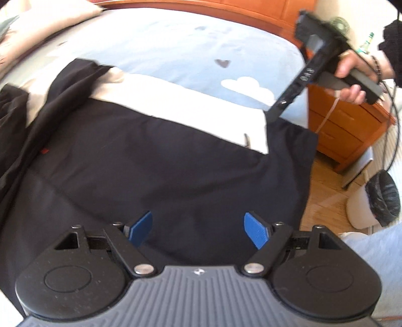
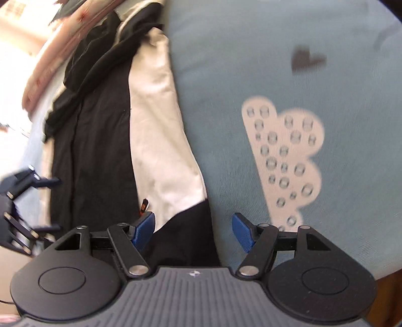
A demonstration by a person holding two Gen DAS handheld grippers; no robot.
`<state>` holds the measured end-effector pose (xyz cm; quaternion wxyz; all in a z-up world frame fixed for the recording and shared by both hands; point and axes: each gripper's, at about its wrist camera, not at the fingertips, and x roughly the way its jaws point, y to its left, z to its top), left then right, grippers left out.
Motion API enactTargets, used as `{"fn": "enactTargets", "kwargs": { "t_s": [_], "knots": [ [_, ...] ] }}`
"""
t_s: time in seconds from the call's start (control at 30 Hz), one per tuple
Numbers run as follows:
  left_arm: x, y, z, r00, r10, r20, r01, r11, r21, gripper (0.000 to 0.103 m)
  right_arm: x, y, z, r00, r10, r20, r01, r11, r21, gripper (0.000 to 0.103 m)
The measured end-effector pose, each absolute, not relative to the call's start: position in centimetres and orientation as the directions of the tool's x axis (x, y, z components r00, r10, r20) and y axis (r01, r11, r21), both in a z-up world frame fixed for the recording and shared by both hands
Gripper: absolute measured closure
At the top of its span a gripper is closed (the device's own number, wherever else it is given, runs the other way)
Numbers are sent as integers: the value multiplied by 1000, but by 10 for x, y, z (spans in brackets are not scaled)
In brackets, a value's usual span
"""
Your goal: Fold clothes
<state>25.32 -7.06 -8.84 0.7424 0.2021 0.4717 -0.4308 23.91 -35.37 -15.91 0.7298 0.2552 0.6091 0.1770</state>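
Black garment [image 1: 160, 161] lies spread flat on the bed [image 1: 176, 50], over a light blue sheet printed with a white cloud [image 1: 247, 86] and dark hearts. A cream-white garment [image 1: 191, 110] lies under it, showing as a band along the far edge. Further black cloth is bunched at the left end, near a pink pillow [image 1: 50, 20].

Left tool [image 1: 198, 229]: jaws spread wide, blue pads [image 1: 142, 226] apart, nothing between them; it hovers over the near part of the black garment.

Right tool [image 2: 193, 231]: jaws likewise spread, released, holding nothing. In its own view it sits over the corner of the black garment, with the white garment just beyond and the cloud print to the right. From the left wrist view, the right hand [image 1: 351, 75] grips the tool's handle above the garment's far right corner.

Orange wooden nightstand [image 1: 344, 133] stands beside the bed.
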Motion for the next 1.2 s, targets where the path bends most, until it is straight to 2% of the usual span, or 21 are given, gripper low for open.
{"fn": "enactTargets", "kwargs": {
  "t_s": [0.03, 0.07, 0.37, 0.53, 0.6, 0.7, 0.77, 0.93, 1.2],
  "knots": [
    [251, -75, -88, 175, -454, -873, 836, 537, -112, 23, 238, -359, -163, 203, 612, -765, 68, 770, 634, 19],
    [250, -78, -88, 167, -458, -873, 842, 528, -116, 23, 238, -364, -166, 208, 651, -730, 83, 732, 676, 14],
    [248, -101, -93, 110, -465, -878, 875, 465, -136, 23, 262, -357, -175, 142, 786, -602, 47, 602, 797, 12],
    [249, -96, -93, 118, -459, -881, 884, 453, -118, 23, 224, -360, -185, 60, 832, -551, 118, 543, 832, 14],
    [250, -92, -95, 120, -451, -884, 878, 464, -117, 23, 210, -362, -188, 54, 833, -550, 160, 537, 828, 19],
    [251, -86, -98, 118, -442, -889, 868, 480, -124, 23, 203, -373, -186, 63, 800, -596, 203, 575, 793, 45],
    [248, -82, -98, 122, -447, -886, 867, 483, -124, 23, 199, -380, -186, 58, 774, -630, 232, 604, 763, 89],
    [232, -77, -92, 158, -481, -862, 876, 471, -102, 23, 201, -376, -178, 40, 770, -637, 280, 603, 747, 92],
    [194, -114, -84, 176, -631, -756, 911, 395, -117, 22, 210, -370, -124, 127, 819, -559, 330, 497, 803, 93]
  ]
}}
